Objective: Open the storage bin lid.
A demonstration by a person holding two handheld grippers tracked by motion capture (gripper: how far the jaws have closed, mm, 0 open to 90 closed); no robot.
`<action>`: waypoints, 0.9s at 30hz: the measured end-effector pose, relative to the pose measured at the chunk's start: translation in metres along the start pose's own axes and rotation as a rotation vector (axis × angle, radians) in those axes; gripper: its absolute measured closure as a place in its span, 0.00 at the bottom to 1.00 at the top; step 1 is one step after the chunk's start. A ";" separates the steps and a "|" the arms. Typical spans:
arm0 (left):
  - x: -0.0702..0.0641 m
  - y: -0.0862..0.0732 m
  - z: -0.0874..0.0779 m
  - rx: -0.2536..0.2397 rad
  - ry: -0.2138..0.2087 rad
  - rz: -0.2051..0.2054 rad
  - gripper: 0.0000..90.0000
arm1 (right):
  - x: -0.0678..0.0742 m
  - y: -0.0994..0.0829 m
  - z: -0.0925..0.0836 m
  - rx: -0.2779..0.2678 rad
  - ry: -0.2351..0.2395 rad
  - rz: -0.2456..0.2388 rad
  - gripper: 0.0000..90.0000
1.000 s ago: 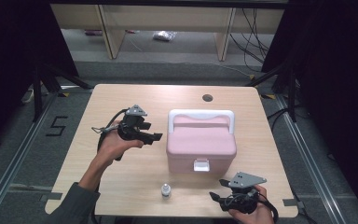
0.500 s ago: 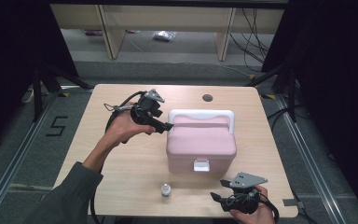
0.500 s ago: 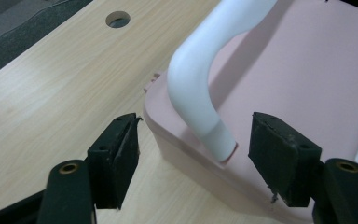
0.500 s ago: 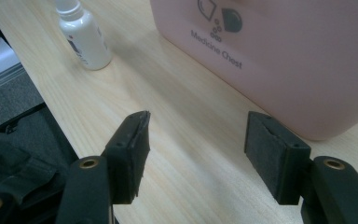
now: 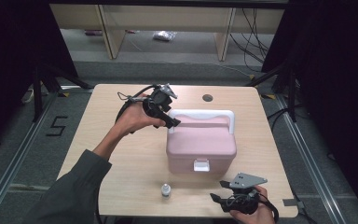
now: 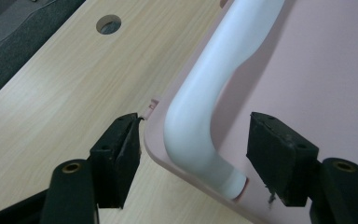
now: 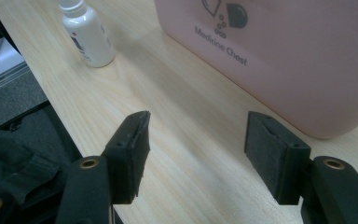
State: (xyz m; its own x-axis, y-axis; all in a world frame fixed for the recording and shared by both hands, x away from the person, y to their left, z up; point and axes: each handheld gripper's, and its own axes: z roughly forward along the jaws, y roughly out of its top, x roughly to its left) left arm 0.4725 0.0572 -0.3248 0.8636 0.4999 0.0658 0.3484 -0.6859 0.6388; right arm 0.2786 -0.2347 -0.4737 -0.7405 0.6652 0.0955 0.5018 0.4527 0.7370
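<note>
Currently the left gripper (image 6: 193,140) straddles the white handle (image 6: 205,112) of the shut medicine chest (image 5: 201,143), jaws wide; lifting remains. The right gripper (image 7: 198,144) rests wide, empty.

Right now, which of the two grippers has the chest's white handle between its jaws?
The left gripper: its open jaws straddle the white handle at its corner, not pinching it. The right gripper rests over bare table.

The left gripper (image 6: 193,154) is hanging over the corner of the pink box (image 6: 317,79), its jaws standing apart — the white handle (image 6: 205,116) is curving down between them, touching neither pad. One pad is sitting just beside the lid's edge. The wooden table (image 6: 65,98) is stretching away — a round hole (image 6: 108,24) is showing near its far edge.
</note>
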 end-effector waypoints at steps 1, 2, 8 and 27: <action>0.000 0.002 0.001 0.004 -0.003 0.005 0.38 | 0.001 0.000 0.000 0.000 0.000 0.007 0.46; -0.001 0.005 0.002 0.009 -0.009 0.012 0.39 | 0.000 0.000 0.000 -0.003 0.001 -0.004 0.46; -0.001 0.018 0.006 0.029 -0.011 0.045 0.41 | 0.001 -0.001 0.000 -0.001 0.004 0.006 0.46; 0.000 0.037 0.019 0.153 -0.031 0.168 0.62 | 0.002 -0.001 0.001 0.010 0.019 -0.004 0.46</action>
State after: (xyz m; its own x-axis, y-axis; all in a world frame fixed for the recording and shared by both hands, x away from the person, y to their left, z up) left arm 0.4923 0.0213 -0.3160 0.9239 0.3575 0.1366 0.2481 -0.8313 0.4974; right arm 0.2771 -0.2335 -0.4755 -0.7508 0.6520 0.1059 0.5035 0.4612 0.7306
